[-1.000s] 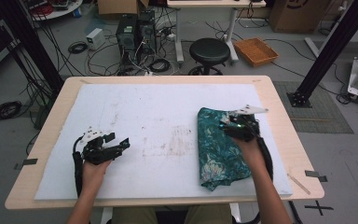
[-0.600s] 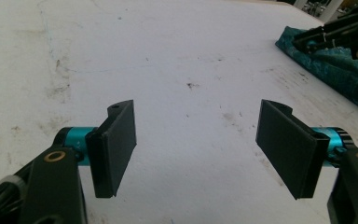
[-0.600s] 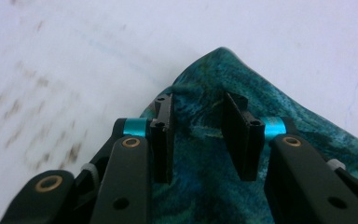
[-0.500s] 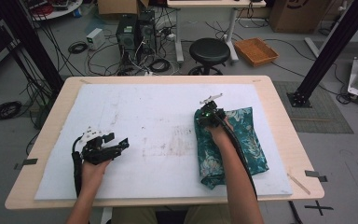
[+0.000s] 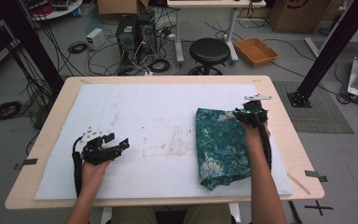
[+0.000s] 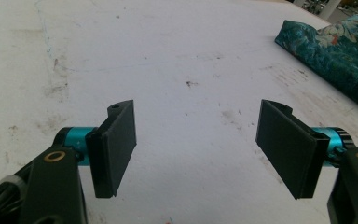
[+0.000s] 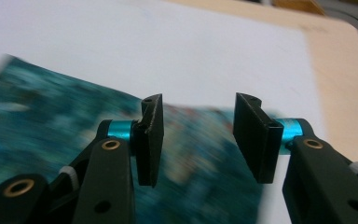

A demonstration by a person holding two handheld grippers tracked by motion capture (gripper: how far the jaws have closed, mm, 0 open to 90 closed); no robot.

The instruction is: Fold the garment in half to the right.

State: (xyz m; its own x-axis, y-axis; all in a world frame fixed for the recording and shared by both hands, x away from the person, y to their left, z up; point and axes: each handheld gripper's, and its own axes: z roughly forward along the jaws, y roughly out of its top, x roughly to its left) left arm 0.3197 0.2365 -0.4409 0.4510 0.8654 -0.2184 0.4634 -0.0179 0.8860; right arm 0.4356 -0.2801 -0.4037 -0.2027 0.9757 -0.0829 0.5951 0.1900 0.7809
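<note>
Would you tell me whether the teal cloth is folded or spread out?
Folded: the teal cloth lies as a narrow rectangle with doubled layers showing at its near corner.

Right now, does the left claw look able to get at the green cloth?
Probably yes: the left claw is open, and bare white mat lies between it and the green cloth, though a gap remains.

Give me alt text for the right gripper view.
The right gripper hangs with open jaws over a blurred teal flowered cloth, nothing between them. Beyond lie a white mat and the wooden table edge.
</note>
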